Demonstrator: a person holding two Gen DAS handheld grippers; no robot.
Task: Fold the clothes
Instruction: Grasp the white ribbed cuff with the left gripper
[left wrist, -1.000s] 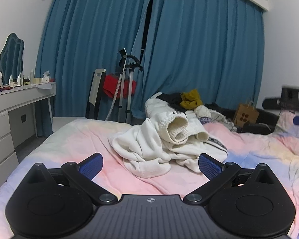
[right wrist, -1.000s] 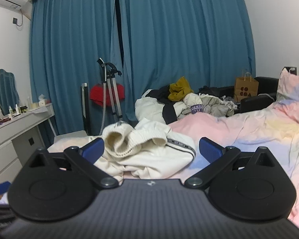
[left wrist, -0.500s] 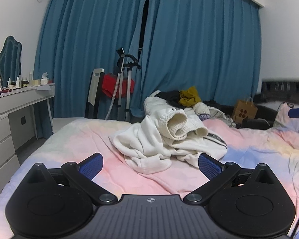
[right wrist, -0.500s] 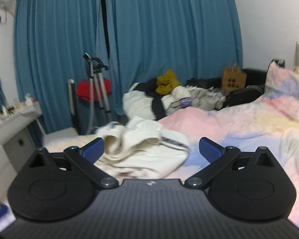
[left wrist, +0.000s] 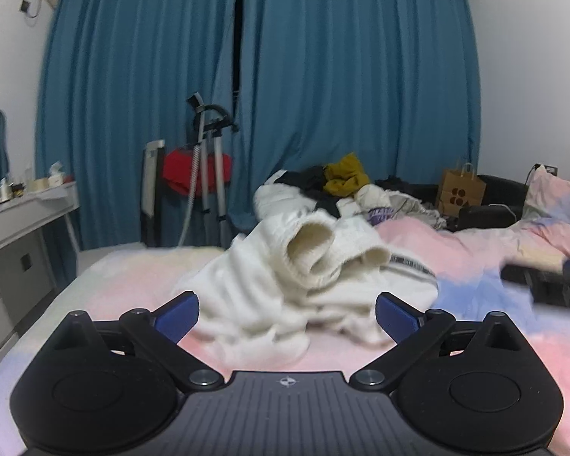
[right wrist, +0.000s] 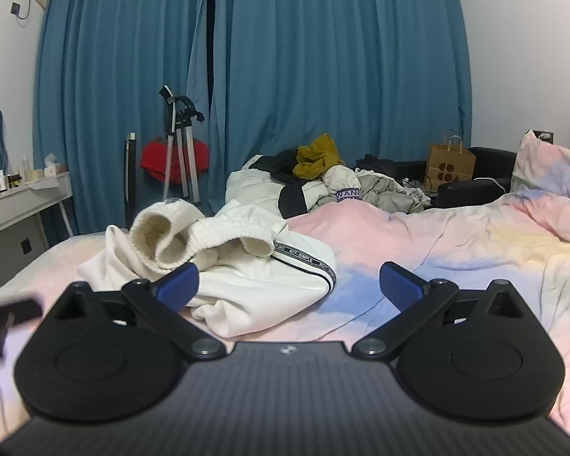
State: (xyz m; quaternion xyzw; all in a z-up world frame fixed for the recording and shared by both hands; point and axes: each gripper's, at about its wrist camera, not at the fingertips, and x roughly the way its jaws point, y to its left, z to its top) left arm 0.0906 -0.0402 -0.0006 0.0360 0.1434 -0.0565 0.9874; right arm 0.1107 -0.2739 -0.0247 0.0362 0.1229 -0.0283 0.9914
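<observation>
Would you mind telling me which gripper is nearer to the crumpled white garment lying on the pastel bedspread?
Left, though only slightly. The left gripper points straight at the crumpled white garment, which fills its open jaws. The right gripper sits off its right edge, also open.

Bare bedspread (right wrist: 456, 250) right of centre in the right wrist view, open for passage. White garment (right wrist: 247, 266) heaped centre-left, directly ahead of both grippers. Clothes pile (right wrist: 323, 178) blocks the far edge at centre. Paper bag (right wrist: 450, 163) right of it; desk (left wrist: 22, 220) at left edge.
</observation>
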